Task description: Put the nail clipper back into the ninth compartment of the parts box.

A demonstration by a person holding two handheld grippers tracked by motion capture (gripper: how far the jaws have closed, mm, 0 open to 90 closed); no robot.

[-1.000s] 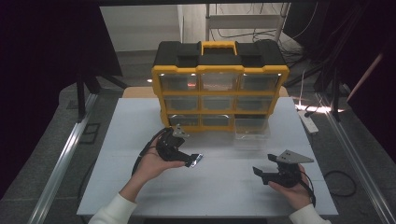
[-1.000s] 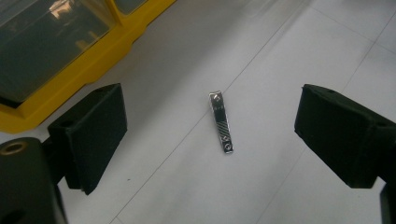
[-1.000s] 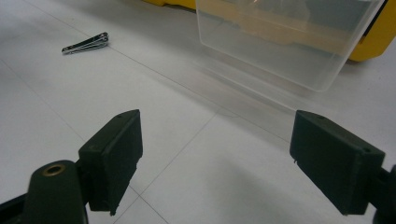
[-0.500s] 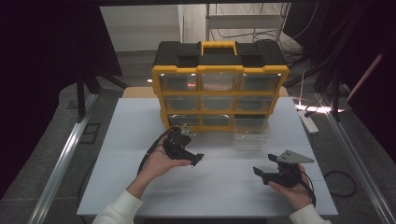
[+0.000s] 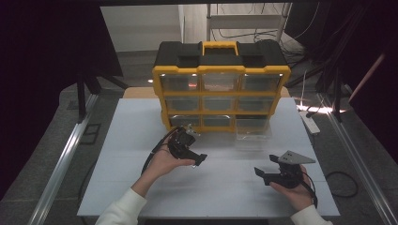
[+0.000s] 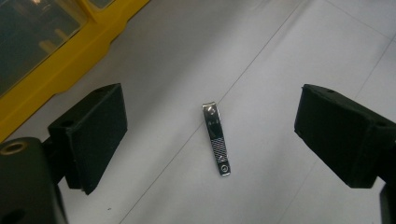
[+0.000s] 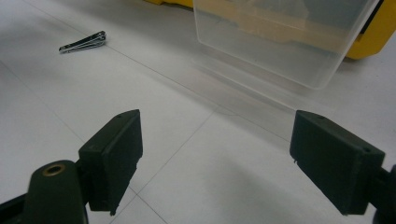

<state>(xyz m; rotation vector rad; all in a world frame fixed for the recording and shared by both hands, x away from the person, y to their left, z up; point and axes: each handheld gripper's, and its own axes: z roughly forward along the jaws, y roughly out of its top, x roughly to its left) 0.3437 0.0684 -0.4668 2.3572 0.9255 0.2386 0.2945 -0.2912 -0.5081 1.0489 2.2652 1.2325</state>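
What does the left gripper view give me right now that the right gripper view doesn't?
Left gripper view alone: the nail clipper seen from above, flat on the table, centred between the open jaws of the left claw, with the yellow edge of the organizer at upper left.

Right gripper view alone: the clear plastic drawer standing on the table ahead of the open right claw.

Both: the white table, the nail clipper, small and far off in the right gripper view, and bits of the yellow organizer.

Clear drawer cut off at top edge
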